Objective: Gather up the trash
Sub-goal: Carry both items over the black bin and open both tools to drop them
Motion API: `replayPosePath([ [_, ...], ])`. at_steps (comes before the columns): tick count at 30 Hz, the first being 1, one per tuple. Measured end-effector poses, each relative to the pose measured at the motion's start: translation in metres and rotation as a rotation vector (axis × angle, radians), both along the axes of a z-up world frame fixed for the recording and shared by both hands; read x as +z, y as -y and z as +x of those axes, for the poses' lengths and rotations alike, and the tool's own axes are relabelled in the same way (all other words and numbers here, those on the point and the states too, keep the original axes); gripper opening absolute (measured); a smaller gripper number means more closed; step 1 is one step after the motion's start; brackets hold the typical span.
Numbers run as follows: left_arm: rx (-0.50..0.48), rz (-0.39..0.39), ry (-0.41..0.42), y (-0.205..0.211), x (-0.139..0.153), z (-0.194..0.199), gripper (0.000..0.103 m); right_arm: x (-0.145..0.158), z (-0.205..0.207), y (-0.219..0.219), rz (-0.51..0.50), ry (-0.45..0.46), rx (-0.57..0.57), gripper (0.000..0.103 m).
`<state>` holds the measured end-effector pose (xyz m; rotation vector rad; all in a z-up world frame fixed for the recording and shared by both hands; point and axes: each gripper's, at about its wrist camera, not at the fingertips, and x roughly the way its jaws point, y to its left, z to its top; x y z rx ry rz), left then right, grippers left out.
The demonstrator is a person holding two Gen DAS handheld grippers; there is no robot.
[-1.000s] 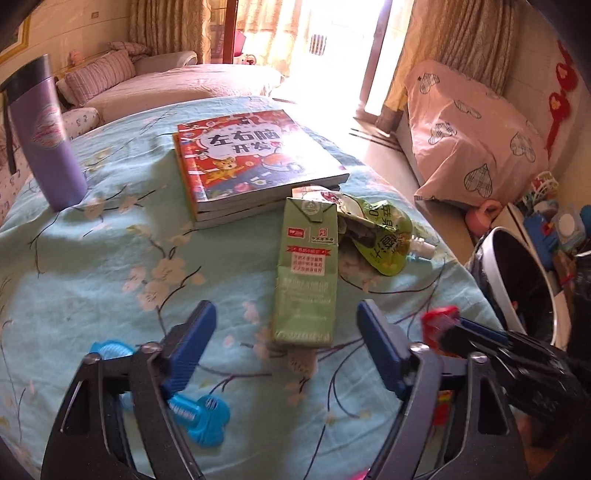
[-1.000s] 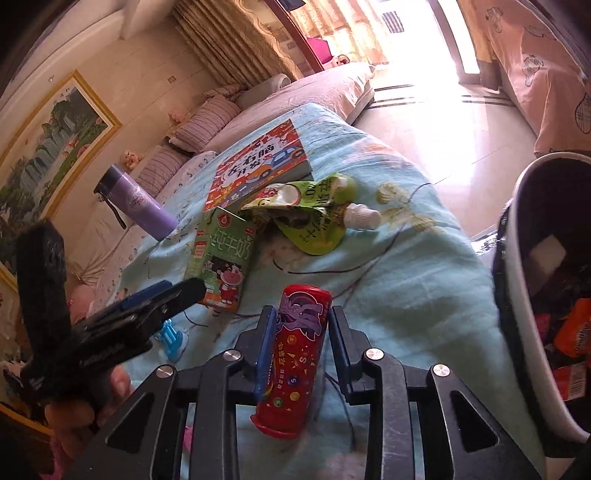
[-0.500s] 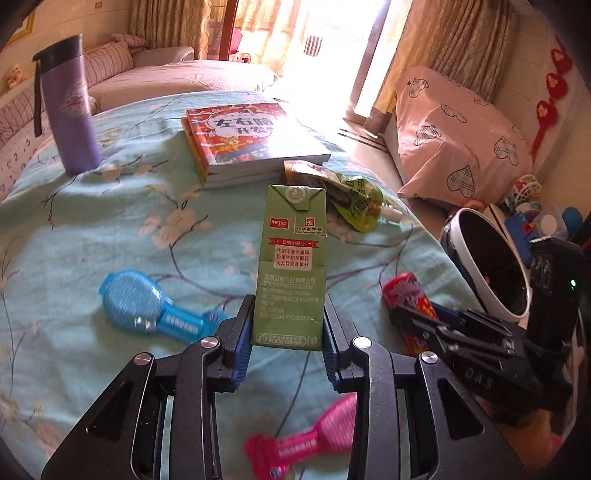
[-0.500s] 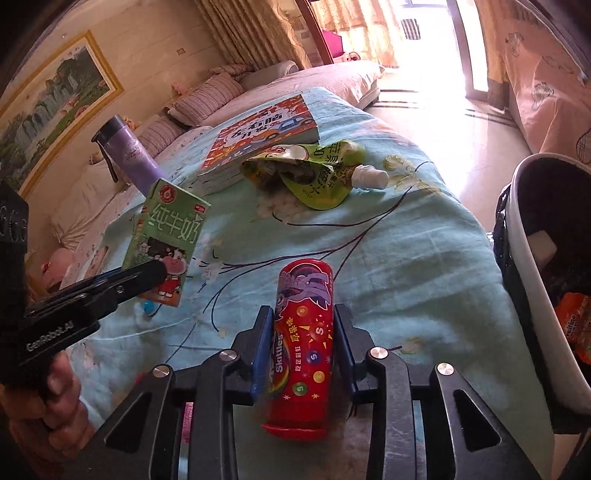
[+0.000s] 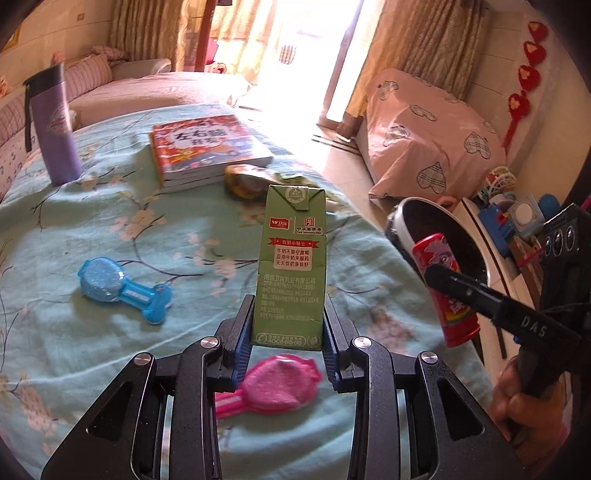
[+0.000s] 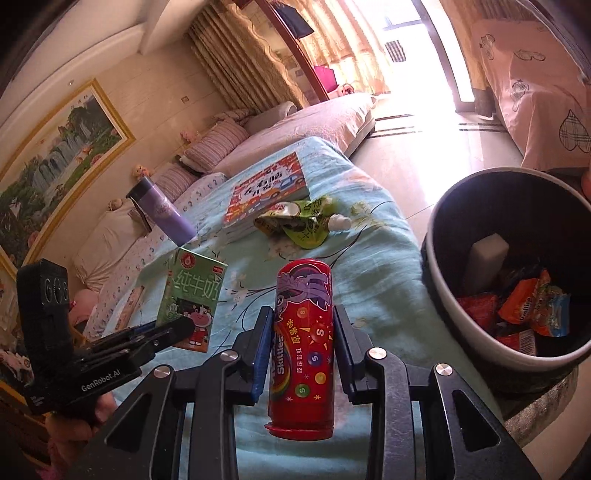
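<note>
Left gripper (image 5: 288,334) clamped on green carton (image 5: 291,266), right gripper (image 6: 301,343) clamped on red can (image 6: 303,347). Both held above tablecloth (image 5: 110,332); bin (image 6: 454,332) right of can.

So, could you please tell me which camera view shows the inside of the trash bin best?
The right wrist view: it looks down into the trash bin, showing wrappers and a pale block at the bottom. The left wrist view catches only part of its rim and dark interior, partly hidden behind the Skittles tube and the right claw.

Sunlit doorway (image 5: 310,55) — curtains (image 5: 147,33), sofa (image 5: 155,88)
</note>
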<state>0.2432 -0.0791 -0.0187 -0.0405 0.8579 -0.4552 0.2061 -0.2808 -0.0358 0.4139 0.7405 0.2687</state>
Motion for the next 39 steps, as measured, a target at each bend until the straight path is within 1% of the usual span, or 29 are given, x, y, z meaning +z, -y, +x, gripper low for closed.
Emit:
replayPosePath([
  [6,-0.066,0.005,0.012,0.037,0.008,-0.015,0.031,0.014,-0.024,0.041,0.031,0.036,-0.068,0.032],
  [14,-0.147,0.024,0.03,0.083,0.014,-0.027,0.031,0.016,-0.05,0.089,0.053,0.056,-0.157,0.032],
  [21,-0.199,0.04,0.045,0.115,0.019,-0.032,0.031,0.018,-0.061,0.118,0.072,0.071,-0.212,0.032],
  [24,-0.217,0.046,0.049,0.126,0.02,-0.033,0.031,0.018,-0.062,0.129,0.085,0.073,-0.226,0.032],
  [33,-0.25,0.054,0.041,0.156,0.02,-0.025,0.031,0.016,-0.052,0.148,0.08,0.076,-0.248,0.032],
  [39,-0.263,0.065,0.04,0.174,0.02,-0.016,0.031,0.014,-0.036,0.159,0.07,0.063,-0.253,0.032],
])
